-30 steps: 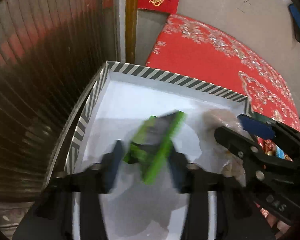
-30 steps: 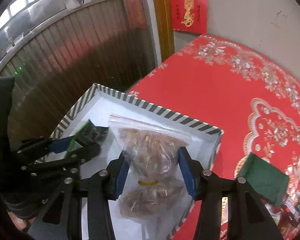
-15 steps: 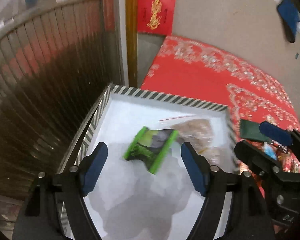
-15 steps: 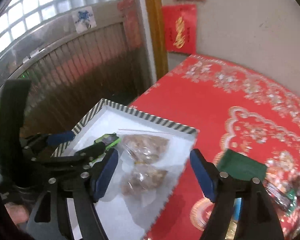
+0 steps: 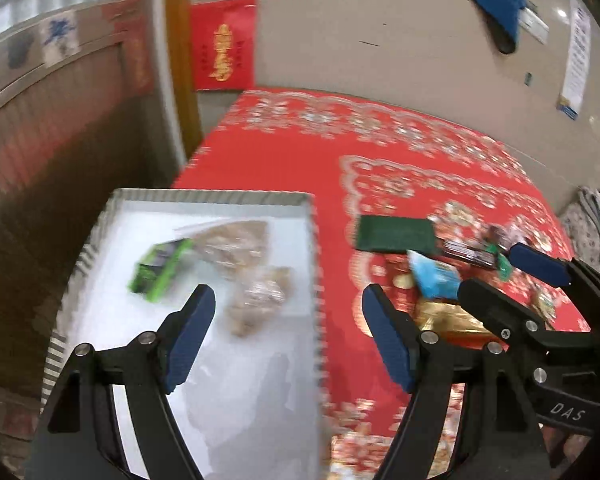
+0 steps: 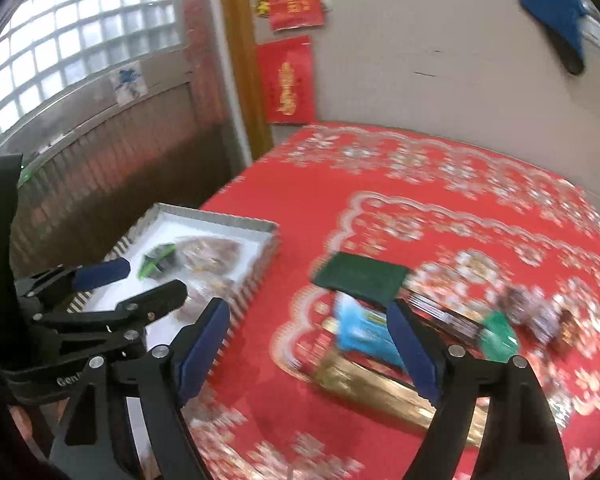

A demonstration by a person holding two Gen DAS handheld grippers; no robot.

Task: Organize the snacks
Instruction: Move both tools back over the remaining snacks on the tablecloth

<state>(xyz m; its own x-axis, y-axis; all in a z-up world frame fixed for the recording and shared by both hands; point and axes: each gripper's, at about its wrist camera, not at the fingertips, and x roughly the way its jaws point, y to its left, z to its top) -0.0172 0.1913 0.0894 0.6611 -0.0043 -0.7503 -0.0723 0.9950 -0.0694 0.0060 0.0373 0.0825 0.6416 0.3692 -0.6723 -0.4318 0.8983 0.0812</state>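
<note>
A striped-rim box [image 5: 312, 240] with a white floor stands at the table's left edge; it also shows in the right wrist view [image 6: 260, 256]. In it lie a green snack pack [image 5: 160, 268] and a clear bag of brown snacks [image 5: 248, 272]. My left gripper [image 5: 288, 336] is open and empty above the box's right rim. My right gripper [image 6: 308, 348] is open and empty above loose snacks: a light blue pack [image 6: 364, 332], a gold pack [image 6: 380, 392], a dark green pack [image 6: 360, 276], a dark bar [image 6: 444, 316] and a green wrapper [image 6: 500, 336].
The table has a red patterned cloth [image 5: 340, 152]. A dark ribbed wall panel [image 5: 40, 184] runs along the left, beside the box. A grey wall [image 5: 380, 40] stands behind the table. Small wrapped sweets [image 6: 540, 316] lie at the right.
Both grippers let go of their snacks in the box, opened, lifted back and swung right. The green pack and the clear bag now lie in the box.
</note>
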